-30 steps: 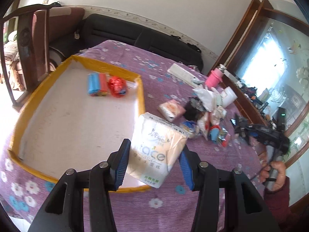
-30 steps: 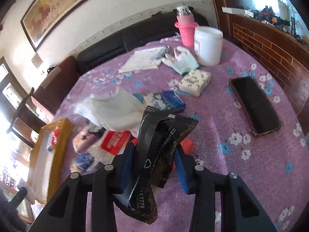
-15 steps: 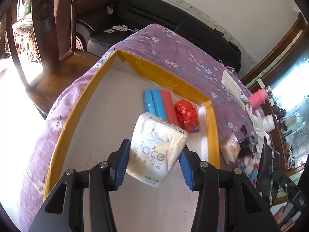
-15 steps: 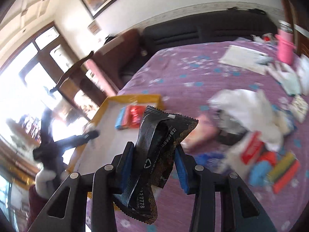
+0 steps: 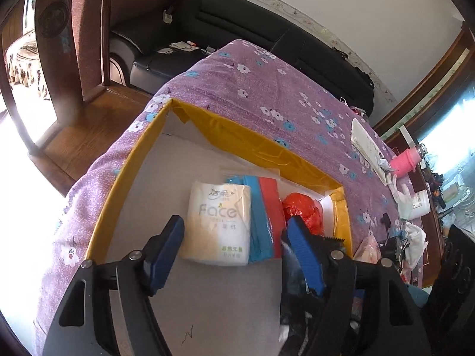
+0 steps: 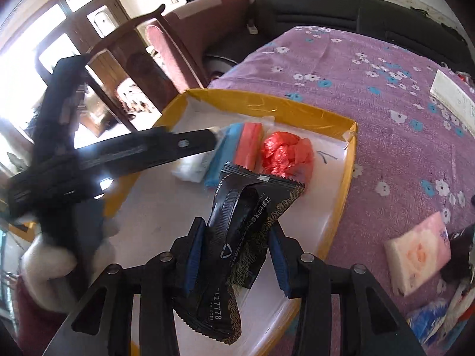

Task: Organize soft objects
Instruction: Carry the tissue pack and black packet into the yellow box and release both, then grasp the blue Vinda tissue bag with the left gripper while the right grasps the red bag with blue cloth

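Nearest in the right view, the right tool (image 6: 237,255) pinches a black sachet (image 6: 240,237) upright between its blue pads, carried over the tray (image 6: 347,184), probably so it can be set down in the bare floor short of the row. The left tool (image 5: 234,252) stands spread apart with nothing between its fingers; the tissue pack (image 5: 219,222) lies flat on the tray floor just ahead of it, apparently let go there. The pack sits against a blue and red bundle (image 5: 262,207), with a red bag (image 5: 302,210) beyond, so the soft items line up along the far wall. Further off on the table (image 6: 386,103), a pink pack (image 6: 415,255) and other clutter wait, well apart from the tray.
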The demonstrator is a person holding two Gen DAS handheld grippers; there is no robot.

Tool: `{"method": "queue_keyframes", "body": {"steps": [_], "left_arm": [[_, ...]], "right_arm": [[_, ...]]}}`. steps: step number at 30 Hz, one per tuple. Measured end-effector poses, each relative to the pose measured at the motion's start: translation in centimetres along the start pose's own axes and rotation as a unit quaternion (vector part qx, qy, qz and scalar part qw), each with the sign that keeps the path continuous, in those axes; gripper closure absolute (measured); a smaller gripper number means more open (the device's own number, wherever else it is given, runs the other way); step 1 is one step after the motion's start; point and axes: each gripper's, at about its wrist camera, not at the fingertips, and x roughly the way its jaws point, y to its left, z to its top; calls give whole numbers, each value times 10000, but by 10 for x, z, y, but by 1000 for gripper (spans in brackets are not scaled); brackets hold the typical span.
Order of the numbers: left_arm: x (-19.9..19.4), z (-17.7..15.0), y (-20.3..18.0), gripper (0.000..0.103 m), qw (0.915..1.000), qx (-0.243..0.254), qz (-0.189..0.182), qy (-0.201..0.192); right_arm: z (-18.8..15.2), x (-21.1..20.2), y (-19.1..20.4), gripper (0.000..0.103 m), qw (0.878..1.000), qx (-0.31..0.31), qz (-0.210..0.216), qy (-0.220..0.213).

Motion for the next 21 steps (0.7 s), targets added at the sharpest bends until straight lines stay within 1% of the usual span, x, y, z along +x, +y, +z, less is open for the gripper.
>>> {"method": "queue_keyframes", "body": {"steps": [1, 2, 3, 4, 5, 6, 8, 10, 11, 13, 14, 15, 16, 17, 20, 21], "left_arm": [[-5, -1, 0, 30, 10000, 0, -26, -51], [-13, -4, 1, 30, 9999, -27, -81, -124], [-20, -6, 1, 30, 9998, -54, -111, -185], [-27, -8, 0, 30, 9996, -73, -126, -245], [-36, -10, -1, 29, 9994, -71, -124, -325], [-46, -13, -3, 29, 9991, -38, -110, -415], [-65, -21, -12, 26, 9982, 75, -81, -596], [-84, -32, -26, 23, 9965, 258, -73, -795], [-92, -39, -36, 21, 9954, 378, -89, -877], [-103, -53, -60, 17, 9933, 620, -174, -959], [-107, -60, -73, 14, 9922, 743, -254, -968], [-107, -69, -88, 12, 9912, 876, -360, -929], [-104, -76, -101, 10, 9905, 989, -459, -837], [-96, -83, -118, 9, 9899, 1116, -580, -649], [-65, -103, -157, 9, 9879, 1311, -826, -104], [-55, -110, -166, 9, 9875, 1352, -805, 10]], "right_arm": [[2, 4, 0, 51, 9999, -29, -168, -21], [2, 7, -1, 44, 9996, -37, -280, -18], [2, 6, -4, 43, 9996, -21, -264, -36], [2, 2, -5, 43, 9998, 3, -159, -101], [0, -6, -7, 41, 9998, 32, -47, -203], [-2, -17, -9, 35, 9995, 41, 26, -323], [-9, -43, -13, 29, 9982, 1, 14, -598], [-20, -77, -21, 26, 9951, -66, -165, -977], [-27, -95, -27, 23, 9925, -109, -309, -1180], [-45, -135, -45, 13, 9838, -159, -716, -1635], [-53, -150, -53, 7, 9793, -153, -904, -1804], [-64, -169, -65, 3, 9724, -118, -1171, -2016], [-72, -182, -76, 3, 9668, -72, -1381, -2150], [-83, -197, -91, 1, 9603, 14, -1636, -2258], [-107, -217, -139, 1, 9514, 443, -2049, -2256], [-115, -223, -156, 1, 9492, 651, -2113, -2239]]}}
